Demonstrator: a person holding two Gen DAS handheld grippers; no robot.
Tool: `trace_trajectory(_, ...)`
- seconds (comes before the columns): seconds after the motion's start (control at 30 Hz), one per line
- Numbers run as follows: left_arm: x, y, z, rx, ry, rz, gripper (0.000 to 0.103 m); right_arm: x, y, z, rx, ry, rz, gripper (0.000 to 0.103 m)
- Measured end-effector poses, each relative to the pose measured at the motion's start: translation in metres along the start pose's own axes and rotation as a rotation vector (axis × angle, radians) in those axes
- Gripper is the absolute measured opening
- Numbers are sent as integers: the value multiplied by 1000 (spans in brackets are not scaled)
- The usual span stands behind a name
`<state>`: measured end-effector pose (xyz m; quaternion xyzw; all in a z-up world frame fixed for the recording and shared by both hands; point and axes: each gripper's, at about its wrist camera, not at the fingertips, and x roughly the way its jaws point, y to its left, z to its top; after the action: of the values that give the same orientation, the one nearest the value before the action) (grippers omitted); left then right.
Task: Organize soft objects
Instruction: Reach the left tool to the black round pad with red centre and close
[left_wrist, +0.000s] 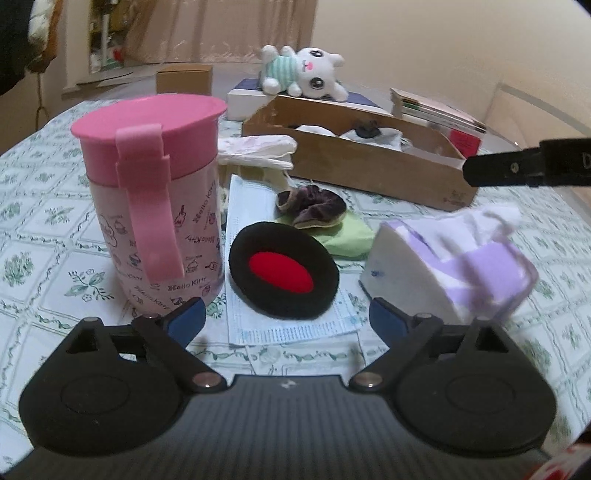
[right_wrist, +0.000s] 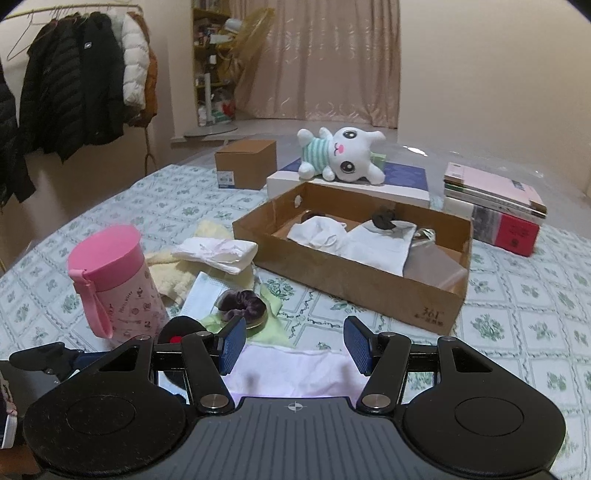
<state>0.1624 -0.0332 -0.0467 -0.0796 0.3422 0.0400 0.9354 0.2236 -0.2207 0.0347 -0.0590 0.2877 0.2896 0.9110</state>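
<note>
The left claw (left_wrist: 287, 315) gapes wide and empty; the black-and-red pad (left_wrist: 283, 268) lies just beyond at twelve o'clock. The right claw (right_wrist: 294, 345) stands half-open over a pale tissue pack (right_wrist: 295, 373), grip unclear.

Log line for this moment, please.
left gripper open | ahead: black-red pad on face mask | right gripper above lilac pack, grip unclear

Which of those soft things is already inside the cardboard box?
The white cloths lie inside the brown cardboard box; the purple velvet scrunchie lies outside it.
</note>
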Motion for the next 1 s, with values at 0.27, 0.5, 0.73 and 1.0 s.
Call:
trace_trajectory(0.27, 18, 1, 5, -98, -19, 21, 94, 26, -5, 6, -32, 16, 26, 59)
trace_trajectory(0.5, 28, -5, 5, -121, -33, 43, 93, 44, -6, 9, -61, 34, 41, 59)
trace_trajectory(0.73, 34, -8, 6, -140, -65, 70, 93, 61, -8, 15, -125, 70, 92, 59)
trace_trajectory(1.0, 39, -6, 10, -223, -72, 100, 83, 78, -9, 20, -172, 109, 123, 59)
